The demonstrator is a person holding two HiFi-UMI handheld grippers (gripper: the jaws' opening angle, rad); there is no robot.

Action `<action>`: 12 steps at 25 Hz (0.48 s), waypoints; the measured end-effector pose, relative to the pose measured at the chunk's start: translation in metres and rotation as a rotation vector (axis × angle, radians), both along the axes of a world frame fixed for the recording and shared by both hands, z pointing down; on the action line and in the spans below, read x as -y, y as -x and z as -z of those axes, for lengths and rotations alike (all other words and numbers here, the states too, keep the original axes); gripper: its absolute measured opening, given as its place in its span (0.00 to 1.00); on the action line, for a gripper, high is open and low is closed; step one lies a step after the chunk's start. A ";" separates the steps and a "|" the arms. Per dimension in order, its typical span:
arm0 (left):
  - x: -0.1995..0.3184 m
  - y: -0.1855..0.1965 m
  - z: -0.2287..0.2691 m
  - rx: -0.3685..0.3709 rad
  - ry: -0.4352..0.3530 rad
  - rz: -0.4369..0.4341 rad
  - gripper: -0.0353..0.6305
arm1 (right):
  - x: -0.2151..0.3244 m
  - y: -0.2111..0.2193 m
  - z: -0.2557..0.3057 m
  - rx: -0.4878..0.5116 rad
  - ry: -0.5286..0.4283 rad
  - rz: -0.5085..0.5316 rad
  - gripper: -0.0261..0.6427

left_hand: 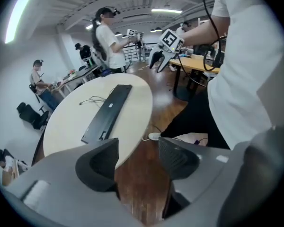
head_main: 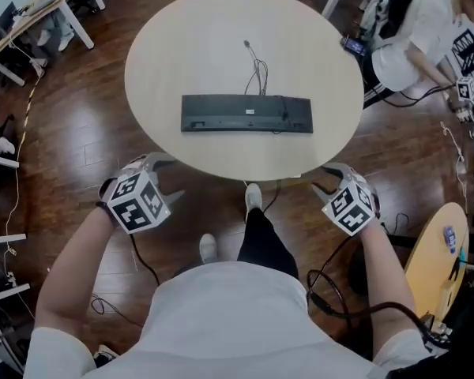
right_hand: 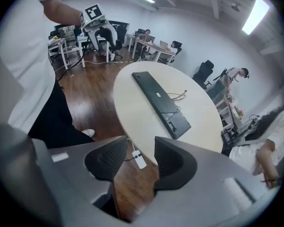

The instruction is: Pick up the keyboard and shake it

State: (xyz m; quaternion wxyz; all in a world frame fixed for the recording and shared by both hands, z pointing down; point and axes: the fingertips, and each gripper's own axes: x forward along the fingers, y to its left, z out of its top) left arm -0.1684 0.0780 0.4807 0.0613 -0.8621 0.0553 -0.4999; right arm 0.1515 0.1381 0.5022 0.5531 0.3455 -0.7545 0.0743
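Note:
A black keyboard (head_main: pixel 246 114) lies crosswise on the round beige table (head_main: pixel 221 38), underside up, with its thin cable (head_main: pixel 257 69) curled behind it. It also shows in the left gripper view (left_hand: pixel 108 112) and the right gripper view (right_hand: pixel 162 103). My left gripper (head_main: pixel 174 178) hangs off the table's near left edge, jaws apart (left_hand: pixel 138 157), nothing between them. My right gripper (head_main: pixel 322 178) hangs off the near right edge, jaws partly apart (right_hand: pixel 141 160) and empty. Both grippers are well short of the keyboard.
A white plug (right_hand: pixel 138 159) on a cord dangles from the table's near edge over the wooden floor. A person in white (head_main: pixel 411 30) sits at the far right. A yellow side table (head_main: pixel 434 251) stands at the right, and desks (head_main: pixel 39 6) at the far left.

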 end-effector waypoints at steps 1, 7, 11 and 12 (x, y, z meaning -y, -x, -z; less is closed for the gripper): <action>-0.016 0.001 0.004 -0.007 0.002 -0.037 0.45 | -0.018 0.014 0.005 0.012 0.008 -0.009 0.32; -0.093 0.004 0.023 -0.061 -0.021 -0.110 0.44 | -0.107 0.082 0.029 0.145 0.058 -0.062 0.32; -0.151 0.000 0.025 -0.124 0.022 -0.071 0.43 | -0.154 0.112 0.032 0.216 0.079 -0.058 0.31; -0.166 -0.002 0.027 -0.141 0.035 -0.058 0.43 | -0.166 0.116 0.034 0.232 0.081 -0.053 0.31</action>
